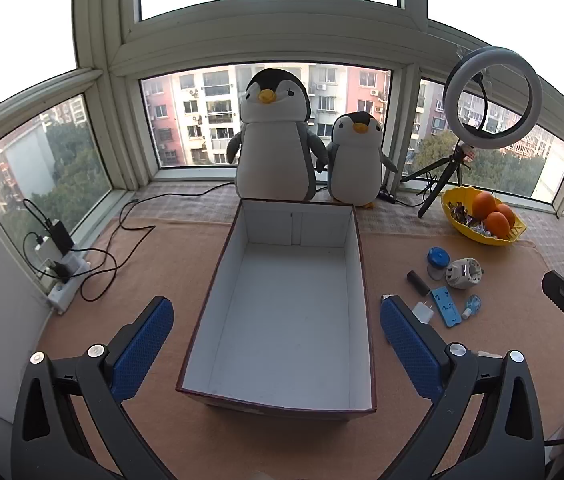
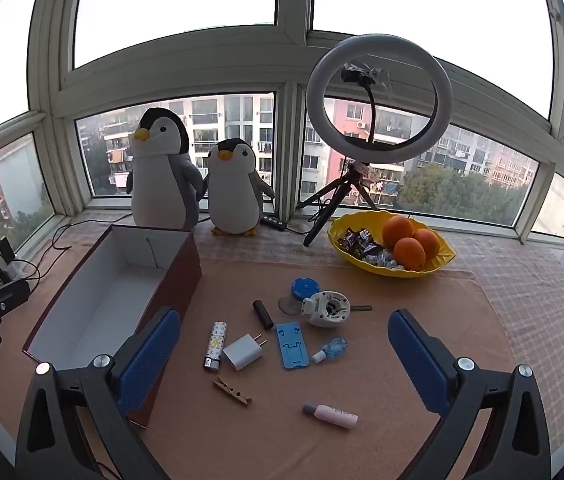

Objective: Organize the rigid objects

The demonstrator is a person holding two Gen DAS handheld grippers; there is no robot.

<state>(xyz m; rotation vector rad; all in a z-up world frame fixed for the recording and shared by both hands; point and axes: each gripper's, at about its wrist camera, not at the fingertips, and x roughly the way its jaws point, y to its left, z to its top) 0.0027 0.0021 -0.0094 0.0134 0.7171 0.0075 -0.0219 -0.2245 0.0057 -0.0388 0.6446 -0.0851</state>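
Left gripper (image 1: 276,322) fingers wide, holding nothing, over the near end of the box (image 1: 218,280), which sits mid-desk with bare mat (image 1: 146,256) on its left. Right gripper (image 2: 284,344) fingers wide, holding nothing, above the small items right of the box: charger (image 2: 243,351), phone stand (image 2: 292,345), battery (image 2: 263,314). Only the right view shows the lighter (image 2: 215,345), clothespin (image 2: 231,390), pink bottle (image 2: 331,415). Bowl (image 2: 434,266) near the desk's far right edge.

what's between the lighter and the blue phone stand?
The white plug adapter, prongs pointing toward the black cylinder. It lies between the lighter and the blue phone stand, on the mat; clearest in the right wrist view.
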